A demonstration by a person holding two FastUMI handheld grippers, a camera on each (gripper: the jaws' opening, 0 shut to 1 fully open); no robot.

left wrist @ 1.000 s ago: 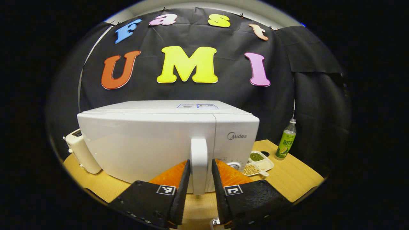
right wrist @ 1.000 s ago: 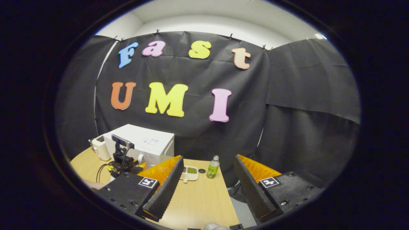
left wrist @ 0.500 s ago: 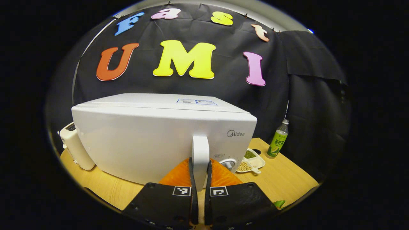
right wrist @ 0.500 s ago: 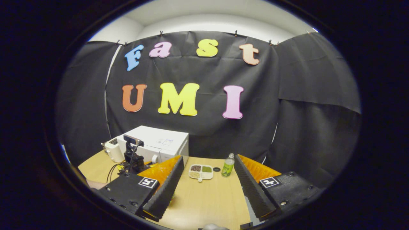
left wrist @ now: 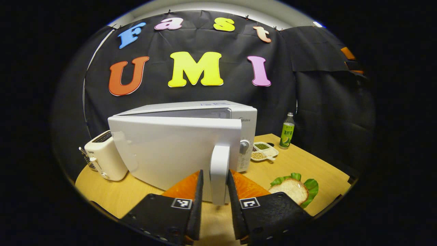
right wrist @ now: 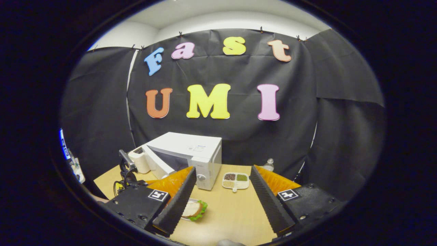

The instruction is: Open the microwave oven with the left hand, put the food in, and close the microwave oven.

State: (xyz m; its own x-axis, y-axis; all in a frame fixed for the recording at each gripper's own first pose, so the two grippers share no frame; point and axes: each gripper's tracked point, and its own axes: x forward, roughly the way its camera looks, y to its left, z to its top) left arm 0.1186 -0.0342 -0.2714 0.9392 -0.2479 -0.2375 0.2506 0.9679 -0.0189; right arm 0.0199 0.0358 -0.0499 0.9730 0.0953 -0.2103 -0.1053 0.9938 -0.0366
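Note:
The white microwave stands on the table with its door swung partly out toward me. My left gripper is open; its fingers straddle the vertical door handle, the right finger touching it and a small gap on the left. A sandwich with lettuce lies on the table to the right of the door, and it lies just past my right gripper's left finger. My right gripper hangs open above the table with nothing between its fingers, the microwave ahead to its left.
A white toaster stands left of the microwave. A divided dish of beans and a green drink bottle sit at the back right of the wooden table. Black cloth walls close the booth.
The microwave door has swung partly open toward me. My left gripper's fingers, pressed on the handle half a second ago, have spread apart. The right gripper's view has turned left, bringing the sandwich in.

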